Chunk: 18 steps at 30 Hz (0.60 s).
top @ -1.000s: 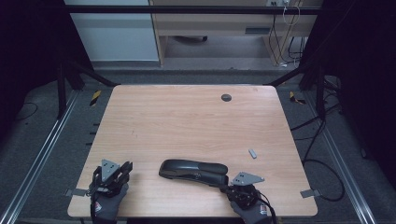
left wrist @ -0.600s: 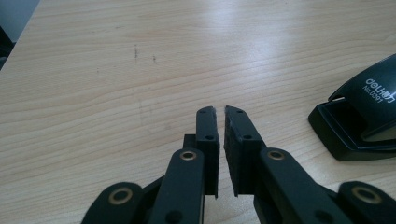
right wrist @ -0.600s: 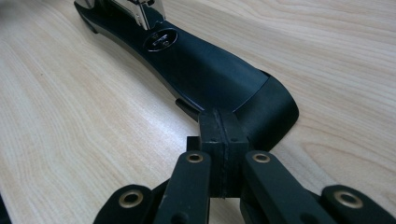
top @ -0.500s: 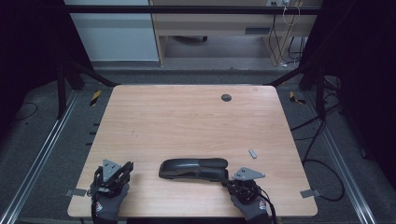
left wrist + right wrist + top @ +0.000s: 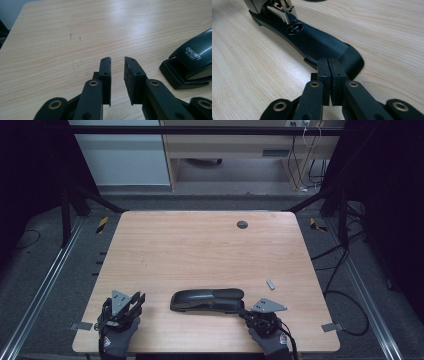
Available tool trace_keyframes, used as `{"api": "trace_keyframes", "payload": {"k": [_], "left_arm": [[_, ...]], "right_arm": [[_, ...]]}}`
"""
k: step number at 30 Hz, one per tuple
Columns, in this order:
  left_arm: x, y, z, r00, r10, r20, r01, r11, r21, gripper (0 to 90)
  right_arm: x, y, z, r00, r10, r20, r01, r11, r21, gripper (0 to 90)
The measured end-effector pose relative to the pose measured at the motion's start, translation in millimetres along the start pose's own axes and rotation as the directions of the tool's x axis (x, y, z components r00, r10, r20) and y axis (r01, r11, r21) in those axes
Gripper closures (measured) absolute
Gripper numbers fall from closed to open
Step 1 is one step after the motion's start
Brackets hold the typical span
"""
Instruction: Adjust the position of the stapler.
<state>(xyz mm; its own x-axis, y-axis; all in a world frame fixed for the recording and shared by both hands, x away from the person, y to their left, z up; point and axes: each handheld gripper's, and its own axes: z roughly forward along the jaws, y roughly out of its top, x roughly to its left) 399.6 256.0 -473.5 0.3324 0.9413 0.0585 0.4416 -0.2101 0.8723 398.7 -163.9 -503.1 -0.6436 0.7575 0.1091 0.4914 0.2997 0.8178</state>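
A black stapler (image 5: 207,300) lies lengthwise near the table's front edge, between my two grippers. My left gripper (image 5: 138,300) rests on the wood to its left. In the left gripper view its jaws (image 5: 117,60) have just been opening and stand a little apart, nothing between them, with the stapler (image 5: 192,62) off to the right. My right gripper (image 5: 243,312) sits at the stapler's right end. In the right gripper view its jaws (image 5: 328,61) have just begun to part but the pads still look pressed together, empty, just short of the stapler's base (image 5: 312,42).
A small grey piece (image 5: 270,283) lies on the wooden table (image 5: 200,250) to the right of the stapler. A dark round grommet (image 5: 242,224) sits near the far edge. Metal rails and cables run along the floor on both sides.
The right gripper has shifted very slightly by the stapler's end. The stapler and the left hand have stayed where they were.
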Motion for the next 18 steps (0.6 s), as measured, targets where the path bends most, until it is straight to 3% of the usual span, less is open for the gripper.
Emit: {"api": "trace_keyframes", "payload": {"k": [8,18], "left_arm": [[-16.7,16.3,-3.7,0.9970,0.057,0.052,-0.056,0.9983,-0.017,61.2],[-30.9,38.8,-12.7,0.9859,0.133,0.102,-0.128,0.9903,-0.053,48.5]], "right_arm": [[-10.8,1.3,-8.0,0.9989,0.014,0.045,-0.013,0.999,-0.030,78.4],[-25.2,0.6,-12.9,0.9924,0.031,0.119,-0.025,0.998,-0.054,63.2]]}}
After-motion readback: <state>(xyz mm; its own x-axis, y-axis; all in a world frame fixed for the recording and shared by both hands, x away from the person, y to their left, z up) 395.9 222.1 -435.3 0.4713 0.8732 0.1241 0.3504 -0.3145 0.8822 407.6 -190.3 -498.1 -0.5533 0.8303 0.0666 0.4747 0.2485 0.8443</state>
